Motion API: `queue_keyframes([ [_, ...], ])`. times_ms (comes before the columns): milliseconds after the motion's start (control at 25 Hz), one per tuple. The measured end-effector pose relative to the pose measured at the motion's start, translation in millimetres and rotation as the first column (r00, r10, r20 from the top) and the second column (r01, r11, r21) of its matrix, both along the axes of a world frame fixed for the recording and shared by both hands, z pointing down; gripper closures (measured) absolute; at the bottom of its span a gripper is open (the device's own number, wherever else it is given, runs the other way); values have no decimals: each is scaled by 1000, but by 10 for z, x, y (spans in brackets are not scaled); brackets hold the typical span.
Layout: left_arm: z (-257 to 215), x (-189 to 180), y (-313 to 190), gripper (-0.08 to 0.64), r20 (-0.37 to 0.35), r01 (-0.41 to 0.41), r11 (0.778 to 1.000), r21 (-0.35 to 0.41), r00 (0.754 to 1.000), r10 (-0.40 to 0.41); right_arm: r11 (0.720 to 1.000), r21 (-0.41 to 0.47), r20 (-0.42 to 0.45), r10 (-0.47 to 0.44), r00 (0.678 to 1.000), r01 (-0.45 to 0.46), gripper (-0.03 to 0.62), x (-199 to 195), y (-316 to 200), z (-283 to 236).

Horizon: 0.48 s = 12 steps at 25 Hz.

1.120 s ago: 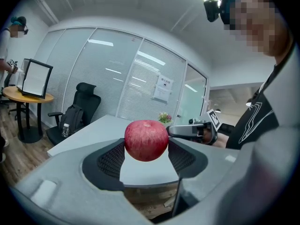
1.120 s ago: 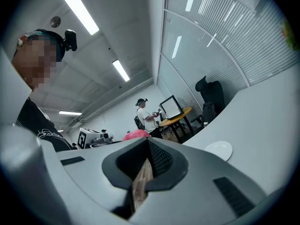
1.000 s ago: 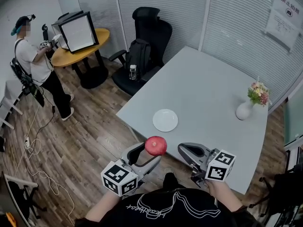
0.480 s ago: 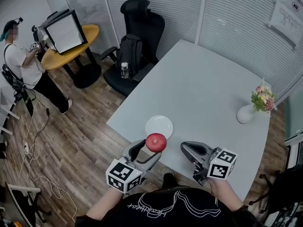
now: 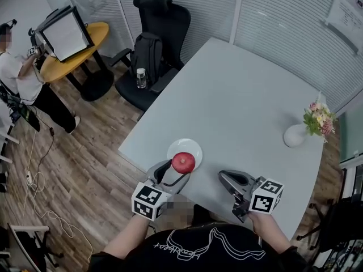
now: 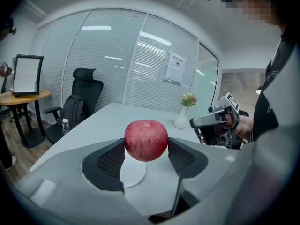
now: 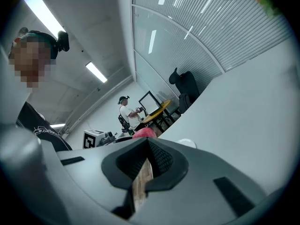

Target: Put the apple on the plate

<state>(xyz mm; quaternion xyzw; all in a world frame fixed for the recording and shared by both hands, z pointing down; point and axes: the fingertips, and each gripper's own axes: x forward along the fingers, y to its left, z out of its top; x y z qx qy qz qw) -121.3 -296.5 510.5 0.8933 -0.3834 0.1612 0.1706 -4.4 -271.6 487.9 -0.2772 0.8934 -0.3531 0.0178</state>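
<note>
Since a second ago we have carried the apple (image 5: 183,162) forward and down: it was well short of the plate (image 5: 177,147) then, and now it hangs over the plate's near rim. Our left gripper (image 5: 178,172) is clamped on the apple, one pad on each side, with the fruit held clear above the plate. Our right gripper (image 5: 226,178) sits to the right of the plate, well apart from it — jaws pressed together with nothing between them.
</note>
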Motion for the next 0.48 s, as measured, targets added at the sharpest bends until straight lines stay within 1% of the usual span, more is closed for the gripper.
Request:
queue_keyframes([
  [120, 210, 10, -115, 273, 28, 11, 1000, -19, 1000, -10, 999, -37, -11, 20, 1000, -21, 584, 99, -56, 130],
  [280, 498, 0, -227, 273, 121, 9, 1000, -2, 993, -8, 997, -62, -13, 34, 999, -35, 584, 162, -91, 226],
  [480, 859, 13, -364, 273, 173, 16, 999, -31, 985, -10, 996, -83, -14, 44, 999, -45, 584, 231, -158, 329],
])
